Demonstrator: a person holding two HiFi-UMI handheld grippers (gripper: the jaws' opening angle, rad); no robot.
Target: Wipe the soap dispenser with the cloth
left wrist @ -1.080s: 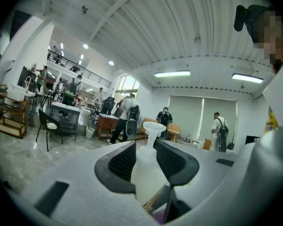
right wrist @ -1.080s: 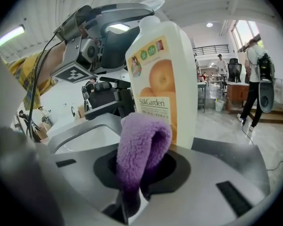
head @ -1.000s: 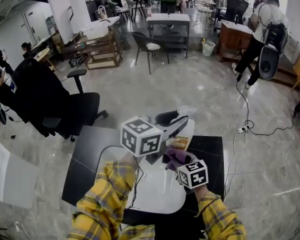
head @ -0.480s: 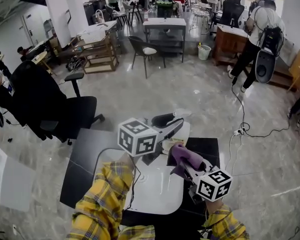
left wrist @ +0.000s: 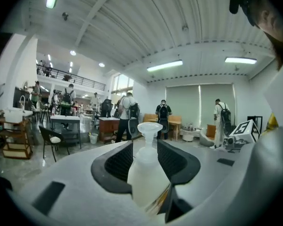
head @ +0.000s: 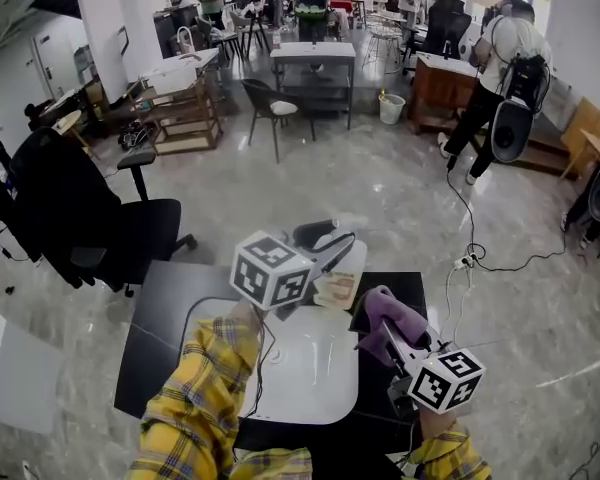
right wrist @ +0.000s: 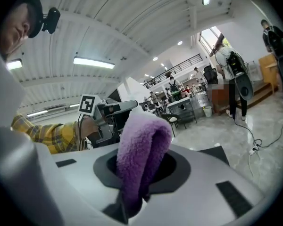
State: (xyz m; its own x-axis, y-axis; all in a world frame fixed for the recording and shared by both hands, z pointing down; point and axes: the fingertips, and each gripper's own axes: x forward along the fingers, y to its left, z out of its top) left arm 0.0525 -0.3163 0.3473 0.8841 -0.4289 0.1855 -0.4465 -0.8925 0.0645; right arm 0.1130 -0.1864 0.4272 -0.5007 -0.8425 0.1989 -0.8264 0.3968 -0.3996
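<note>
We can read no words here. The soap dispenser [left wrist: 148, 178] has a tan label [left wrist: 156, 200] too blurred to read, and each marker cube [head: 270, 268] shows only black-and-white squares. Our left hand-held gripper [left wrist: 145, 154] grips the dispenser above a black worktop [head: 165, 318], its jaws having just eased slightly wider around it. Our right hand-held gripper [right wrist: 141, 166] clenches a purple cloth [right wrist: 142, 140] nearby. Around us is a large workshop with a glossy grey floor [head: 380, 198], a black office chair [head: 110, 228] and a trailing cable [head: 470, 258].
</note>
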